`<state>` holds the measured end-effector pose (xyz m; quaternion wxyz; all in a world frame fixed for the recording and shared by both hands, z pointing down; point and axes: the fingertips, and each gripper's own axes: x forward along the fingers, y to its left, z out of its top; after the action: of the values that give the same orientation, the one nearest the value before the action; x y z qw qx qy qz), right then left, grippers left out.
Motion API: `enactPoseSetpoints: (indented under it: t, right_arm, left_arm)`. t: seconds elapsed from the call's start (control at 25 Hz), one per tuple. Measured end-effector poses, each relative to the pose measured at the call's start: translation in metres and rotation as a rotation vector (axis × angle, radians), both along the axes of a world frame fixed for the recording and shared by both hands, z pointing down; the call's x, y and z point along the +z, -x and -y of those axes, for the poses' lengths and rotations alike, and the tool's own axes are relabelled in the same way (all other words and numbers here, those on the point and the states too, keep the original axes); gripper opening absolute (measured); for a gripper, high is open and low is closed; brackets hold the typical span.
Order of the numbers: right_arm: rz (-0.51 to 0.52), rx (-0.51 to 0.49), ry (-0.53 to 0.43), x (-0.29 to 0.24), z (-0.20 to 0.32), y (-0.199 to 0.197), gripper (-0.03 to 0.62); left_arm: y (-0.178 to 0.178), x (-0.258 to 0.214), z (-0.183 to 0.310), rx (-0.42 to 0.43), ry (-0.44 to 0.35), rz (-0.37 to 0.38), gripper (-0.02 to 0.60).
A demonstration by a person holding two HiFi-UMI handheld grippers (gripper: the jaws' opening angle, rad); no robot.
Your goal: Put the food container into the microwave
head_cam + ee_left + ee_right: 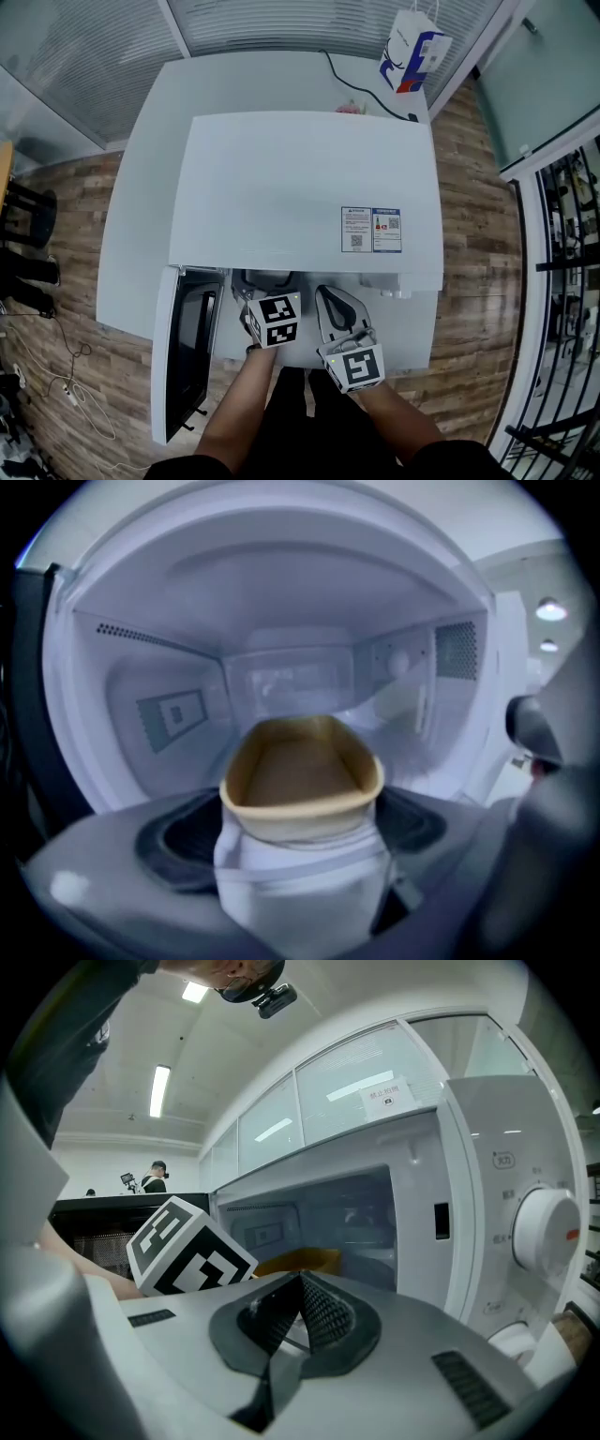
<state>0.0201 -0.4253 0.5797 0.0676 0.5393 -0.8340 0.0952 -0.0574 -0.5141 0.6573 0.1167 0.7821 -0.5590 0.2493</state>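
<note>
The food container (302, 778), a tan open tub with a white lower body, is held between the jaws of my left gripper (298, 834), which is shut on it. The tub sits at the mouth of the white microwave (300, 187), and its cavity (281, 677) fills the left gripper view. From the right gripper view, a yellow edge of the container (302, 1261) shows just inside the opening, behind the left gripper's marker cube (187, 1252). My right gripper (300, 1283) is shut on nothing, just right of the left gripper (265, 286) in front of the microwave.
The microwave door (187, 347) stands swung open at the left. A control knob (544, 1232) sits on the panel right of the opening. The microwave rests on a white table (145, 206); a paper bag (412, 52) stands at its far corner.
</note>
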Motion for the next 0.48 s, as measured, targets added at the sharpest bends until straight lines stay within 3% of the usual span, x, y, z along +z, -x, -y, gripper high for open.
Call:
enactPoseSetpoints:
  t: [0.12, 0.48]
  right_arm:
    - [-0.001, 0.004, -0.005, -0.002, -0.002, -0.001, -0.002]
    - [-0.014, -0.006, -0.051, -0.031, -0.022, -0.001, -0.002]
  left_arm:
    - [0.005, -0.003, -0.009, 0.01, -0.013, 0.031, 0.5]
    - [0.011, -0.023, -0.058, 0.027, -0.017, -0.011, 0.5]
